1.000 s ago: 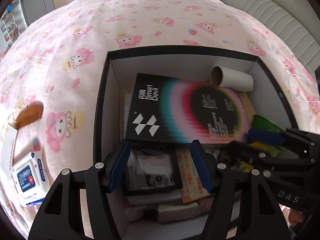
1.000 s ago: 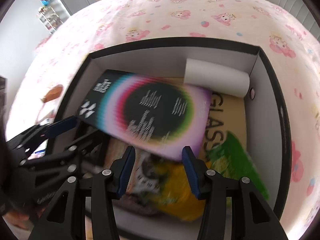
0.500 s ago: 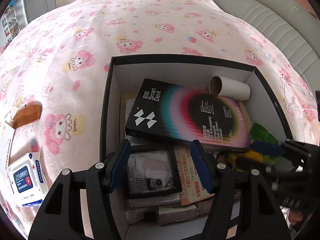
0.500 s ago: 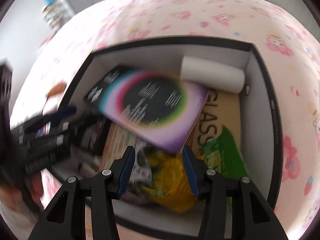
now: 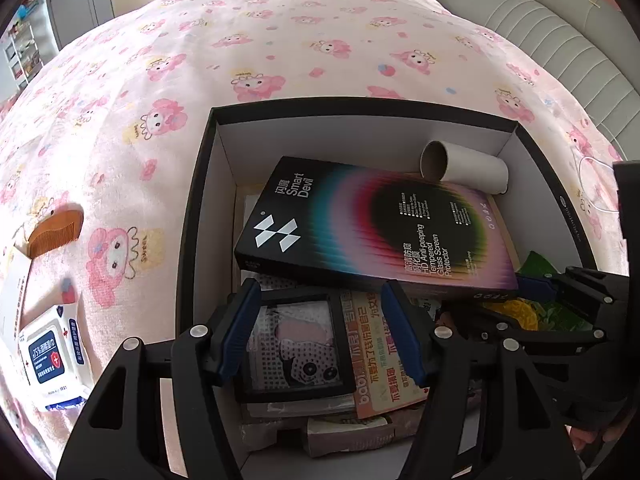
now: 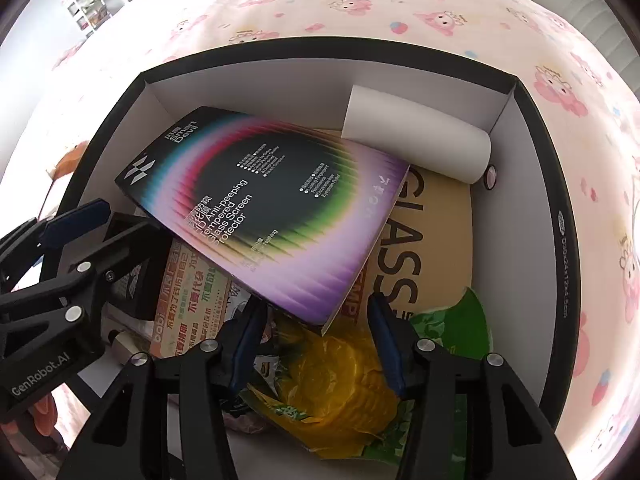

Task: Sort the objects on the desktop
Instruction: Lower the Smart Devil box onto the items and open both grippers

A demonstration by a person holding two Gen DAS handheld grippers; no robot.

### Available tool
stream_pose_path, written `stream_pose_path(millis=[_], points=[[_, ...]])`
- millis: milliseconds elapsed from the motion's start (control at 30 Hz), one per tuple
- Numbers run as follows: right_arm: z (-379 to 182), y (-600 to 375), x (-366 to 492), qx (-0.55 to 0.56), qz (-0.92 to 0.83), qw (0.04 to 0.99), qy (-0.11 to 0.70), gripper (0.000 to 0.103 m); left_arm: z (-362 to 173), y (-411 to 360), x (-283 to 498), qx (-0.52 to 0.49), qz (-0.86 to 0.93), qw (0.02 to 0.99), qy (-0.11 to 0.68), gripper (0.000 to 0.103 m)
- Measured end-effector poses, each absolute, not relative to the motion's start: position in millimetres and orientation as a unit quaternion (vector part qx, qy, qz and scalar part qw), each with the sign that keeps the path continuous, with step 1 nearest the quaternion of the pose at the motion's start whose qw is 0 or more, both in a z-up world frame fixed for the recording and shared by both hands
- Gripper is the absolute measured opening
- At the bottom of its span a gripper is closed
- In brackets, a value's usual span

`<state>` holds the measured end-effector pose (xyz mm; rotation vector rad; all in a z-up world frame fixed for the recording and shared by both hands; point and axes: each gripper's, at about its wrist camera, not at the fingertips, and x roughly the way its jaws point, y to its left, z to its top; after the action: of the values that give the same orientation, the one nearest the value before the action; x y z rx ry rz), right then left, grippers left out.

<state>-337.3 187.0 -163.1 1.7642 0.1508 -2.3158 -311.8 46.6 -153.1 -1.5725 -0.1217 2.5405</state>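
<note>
Black screen-protector box (image 6: pixel 264 208) beyond right gripper (image 6: pixel 316 344) fingers

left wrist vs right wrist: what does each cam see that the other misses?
Left wrist only: the wipes pack and a clear view of the comb, both out on the bedspread, plus the black framed card in the box.
Right wrist only: the brown "GLASS" card and the yellow bag.
Both: the black storage box, the screen protector box and the cardboard tube.
</note>
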Motion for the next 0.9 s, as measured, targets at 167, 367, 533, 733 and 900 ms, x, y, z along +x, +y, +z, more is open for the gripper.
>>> stream_pose_path(millis=[167, 367, 533, 733, 900], points=[[-143, 191, -323, 0.582, -0.8, 0.134, 0.054, 0.048, -152, 41, -312, -0.522, 0.847, 0.079, -0.051, 0.064], [-145, 211, -334, 0.583, -0.805, 0.111, 0.008, 0.048, -152, 39, -312, -0.52, 0.849, 0.072, -0.058, 0.064], [-142, 212, -336, 0.576, -0.81, 0.113, -0.005, 0.048, -153, 44, -309, -0.518, 0.852, 0.069, -0.04, 0.064], [-128, 225, -340, 0.55, -0.83, 0.095, -0.016, 0.048, -157, 47, -326, -0.512, 0.853, 0.087, -0.049, 0.061], [-136, 217, -330, 0.574, -0.804, 0.144, -0.058, 0.048, -154, 41, -335, -0.525, 0.843, 0.096, -0.075, 0.059]])
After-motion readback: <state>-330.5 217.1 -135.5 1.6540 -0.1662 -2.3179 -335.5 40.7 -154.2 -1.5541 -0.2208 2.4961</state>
